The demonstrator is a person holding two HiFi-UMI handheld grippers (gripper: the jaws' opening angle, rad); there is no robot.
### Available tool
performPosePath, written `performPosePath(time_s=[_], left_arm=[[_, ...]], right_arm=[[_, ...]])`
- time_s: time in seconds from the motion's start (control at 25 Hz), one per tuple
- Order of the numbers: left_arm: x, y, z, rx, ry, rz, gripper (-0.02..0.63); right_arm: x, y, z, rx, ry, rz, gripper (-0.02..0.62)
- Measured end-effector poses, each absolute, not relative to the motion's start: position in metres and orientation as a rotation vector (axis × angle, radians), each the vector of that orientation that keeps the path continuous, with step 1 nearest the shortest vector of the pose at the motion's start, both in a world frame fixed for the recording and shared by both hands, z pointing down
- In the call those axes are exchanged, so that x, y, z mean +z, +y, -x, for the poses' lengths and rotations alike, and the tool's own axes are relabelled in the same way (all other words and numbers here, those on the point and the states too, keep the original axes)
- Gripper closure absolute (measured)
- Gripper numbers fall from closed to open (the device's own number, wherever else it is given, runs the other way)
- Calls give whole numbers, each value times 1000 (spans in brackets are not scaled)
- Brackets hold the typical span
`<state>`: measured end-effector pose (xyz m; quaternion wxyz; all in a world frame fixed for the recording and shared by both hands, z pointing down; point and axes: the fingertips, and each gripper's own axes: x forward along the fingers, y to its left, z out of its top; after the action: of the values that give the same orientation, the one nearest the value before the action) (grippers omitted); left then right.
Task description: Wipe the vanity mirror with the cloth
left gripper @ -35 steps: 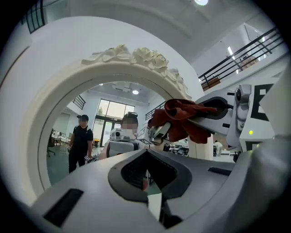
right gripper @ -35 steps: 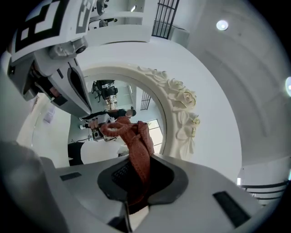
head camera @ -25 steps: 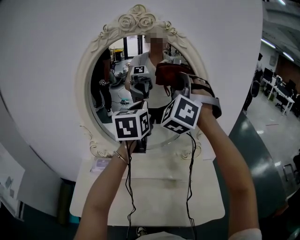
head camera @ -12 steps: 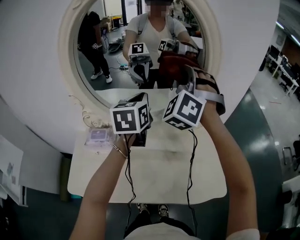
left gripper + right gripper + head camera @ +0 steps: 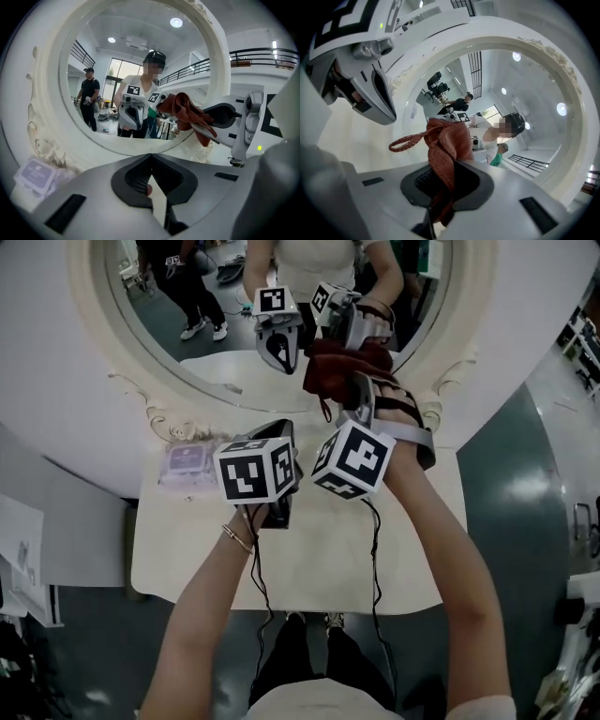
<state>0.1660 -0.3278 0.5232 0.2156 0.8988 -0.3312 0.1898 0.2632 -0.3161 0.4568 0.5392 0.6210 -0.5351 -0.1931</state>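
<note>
Your right tool [image 5: 445,165] is clamped on the red cloth [image 5: 449,140], near the vanity mirror [image 5: 131,367]. Your left tool [image 5: 150,159] has its jaws together, empty, above the worktop [image 5: 309,563].

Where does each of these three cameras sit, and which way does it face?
Head view: on the person's head, looking steeply down at mirror, table, forearms, left gripper, right gripper.
Left gripper view: on the left gripper, facing the mirror past its shut jaws.
Right gripper view: on the right gripper, facing the mirror over the cloth it clamps.
Shared: all three catch the cloth and the mirror.
</note>
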Motion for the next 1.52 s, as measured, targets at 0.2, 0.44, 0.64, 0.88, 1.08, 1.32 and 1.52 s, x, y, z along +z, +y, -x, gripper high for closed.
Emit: performPosePath(time_s=[0.2,0.44,0.64,0.88,1.08,1.32,1.52], left_arm=[[548,-323,-149,570,-945,-2439,601],[547,-329,-140,562,-959,-2438,601],[536,-332,-139,545,-958,-2451,601],[494,-334,-147,491,-977,-2511,601],[445,-322,-143,393,-1011,-2558,601],[424,-279,-118,299,-1079,-2579,601],[430,-253,-96,195,-1162,-2495,601]], right_arm=[[490,-318,-248,-411,-1321,-1430,535],[494,-319,-250,-377,-1328,-1433,535],[494,-316,-245,-364,-1348,-1423,535],[461,-305,-241,-414,-1379,-1463,535],[424,-286,-235,-403,-1463,-1553,535],[411,-240,-227,-273,-1644,-1675,535],[419,-206,-221,-37,-1877,-1809,535]])
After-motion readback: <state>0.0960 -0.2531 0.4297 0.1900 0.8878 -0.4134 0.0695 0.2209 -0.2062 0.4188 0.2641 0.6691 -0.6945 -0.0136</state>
